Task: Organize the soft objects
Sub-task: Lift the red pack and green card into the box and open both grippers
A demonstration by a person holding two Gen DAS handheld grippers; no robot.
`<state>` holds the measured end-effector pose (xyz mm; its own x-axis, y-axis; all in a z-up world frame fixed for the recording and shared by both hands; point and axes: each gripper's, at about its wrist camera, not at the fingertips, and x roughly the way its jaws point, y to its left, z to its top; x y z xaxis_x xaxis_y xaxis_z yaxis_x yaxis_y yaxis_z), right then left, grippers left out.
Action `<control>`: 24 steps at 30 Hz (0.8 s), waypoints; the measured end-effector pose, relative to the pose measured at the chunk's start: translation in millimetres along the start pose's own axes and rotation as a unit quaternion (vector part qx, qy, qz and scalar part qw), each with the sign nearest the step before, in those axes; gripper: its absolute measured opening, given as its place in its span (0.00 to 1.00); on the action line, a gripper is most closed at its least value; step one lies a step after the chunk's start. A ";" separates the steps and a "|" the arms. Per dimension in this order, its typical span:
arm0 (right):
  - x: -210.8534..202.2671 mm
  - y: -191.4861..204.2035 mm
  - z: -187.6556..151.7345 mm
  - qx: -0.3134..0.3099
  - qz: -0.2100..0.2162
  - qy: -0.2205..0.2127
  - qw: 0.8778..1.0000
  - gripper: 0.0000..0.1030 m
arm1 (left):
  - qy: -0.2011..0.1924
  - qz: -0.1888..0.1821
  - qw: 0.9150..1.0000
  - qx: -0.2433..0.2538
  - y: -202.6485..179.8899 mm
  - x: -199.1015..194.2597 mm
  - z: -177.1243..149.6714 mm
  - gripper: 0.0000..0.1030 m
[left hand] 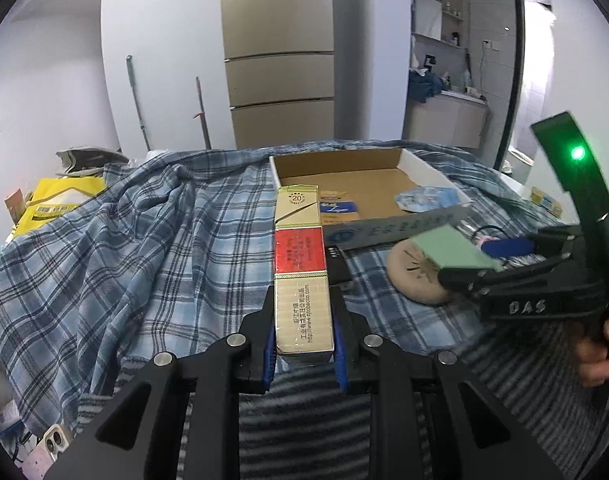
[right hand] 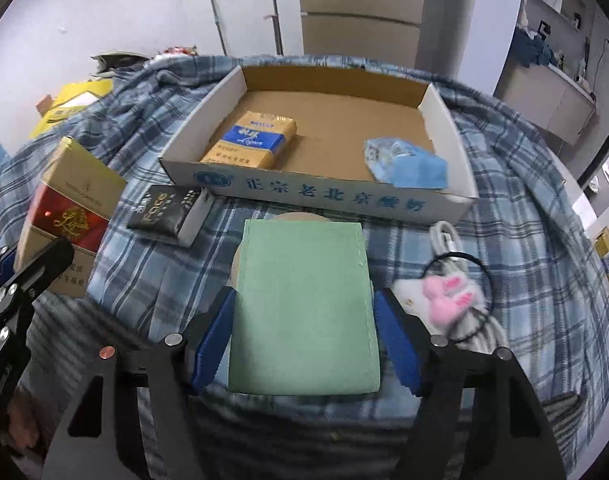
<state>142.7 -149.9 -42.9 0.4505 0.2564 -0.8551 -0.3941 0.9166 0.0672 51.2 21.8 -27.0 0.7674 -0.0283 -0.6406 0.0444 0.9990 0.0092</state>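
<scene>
Cloth is what the green pad [right hand: 304, 308] is looking like: light, soft, likely bending, so taking it by its two long edges is seeming wisest. It is lying over a round tan cushion [left hand: 414, 276], near the cardboard box [right hand: 456, 152], between the right gripper [right hand: 306, 340]'s blue fingers [right hand: 214, 344]; whether they are pressing it is unclear. The left gripper [left hand: 303, 336] is clamping one gold-and-red carton [left hand: 301, 264]. Two items are sitting in the box.

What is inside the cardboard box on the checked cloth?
Inside the cardboard box lie a yellow and blue pack and a light blue packet. The rest shows bare floor; the near wall hides a strip.
</scene>
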 end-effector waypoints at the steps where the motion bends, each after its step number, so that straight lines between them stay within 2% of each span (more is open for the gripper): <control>1: -7.6 -2.2 -1.8 -0.003 0.000 -0.010 1.000 0.67 | -0.001 -0.001 1.000 0.002 -1.5 -2.5 0.6 0.23; 8: -56.0 -16.5 3.3 0.005 0.001 -0.080 0.997 0.67 | -0.030 -0.001 0.999 0.022 -13.0 -27.5 22.3 0.23; 10: -66.9 -22.6 11.1 0.013 -0.002 -0.099 0.995 0.67 | -0.043 -0.013 0.999 0.025 -15.7 -34.2 34.8 0.23; 12: -76.5 -28.7 23.0 0.023 -0.002 -0.114 0.993 0.67 | -0.051 -0.001 0.998 0.036 -21.6 -37.0 49.9 0.23; 15: -90.6 -34.2 45.7 0.034 -0.007 -0.144 0.989 0.67 | -0.057 -0.005 0.997 0.045 -32.1 -35.6 72.2 0.23; 18: -99.5 -40.4 68.7 0.050 -0.022 -0.172 0.984 0.67 | -0.068 0.002 0.997 0.042 -40.8 -26.3 98.1 0.23; 21: -98.2 -48.1 88.1 0.060 -0.038 -0.177 0.982 0.67 | -0.075 0.019 0.996 0.046 -42.8 -4.8 120.1 0.23; 24: -90.9 -59.2 100.5 0.066 -0.054 -0.178 0.980 0.67 | -0.059 0.022 0.997 0.047 -39.9 27.1 134.8 0.23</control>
<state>205.6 -196.7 82.6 0.7438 0.2246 -0.6295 -0.2321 0.9700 0.0718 156.4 -23.6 58.8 0.8394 0.0058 -0.5435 0.0647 0.9918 0.1104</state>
